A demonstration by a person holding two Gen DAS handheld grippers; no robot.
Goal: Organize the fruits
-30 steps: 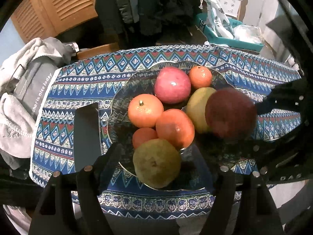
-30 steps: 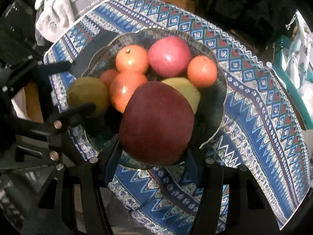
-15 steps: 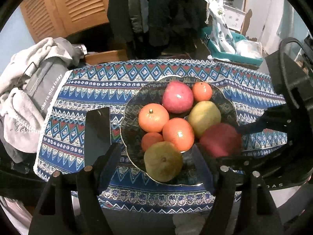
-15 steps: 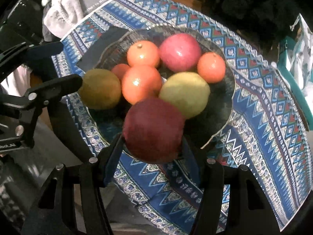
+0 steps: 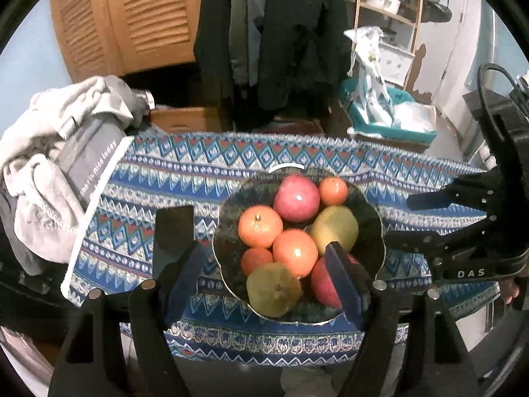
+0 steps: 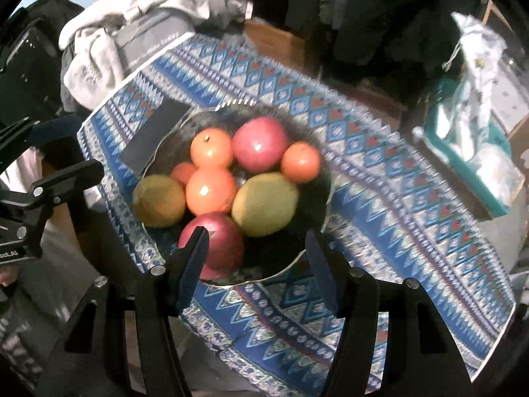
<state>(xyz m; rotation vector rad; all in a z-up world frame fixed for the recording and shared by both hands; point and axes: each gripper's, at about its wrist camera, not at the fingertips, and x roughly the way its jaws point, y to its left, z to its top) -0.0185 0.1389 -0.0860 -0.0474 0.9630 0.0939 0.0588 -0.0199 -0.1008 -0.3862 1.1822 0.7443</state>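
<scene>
Where left gripper (image 5: 264, 266) finger crosses, red apple (image 5: 325, 283) half hidden, bowl (image 5: 373, 218)

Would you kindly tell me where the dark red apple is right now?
The dark red apple lies in the glass bowl at its near rim, touching the yellow-green pear and an orange.

We see a dark bowl (image 5: 375, 218) on the patterned tablecloth (image 5: 211, 168), holding oranges, two pears and two red apples. Our left gripper (image 5: 264, 278) hangs above it, jaws spread wide, empty.
</scene>
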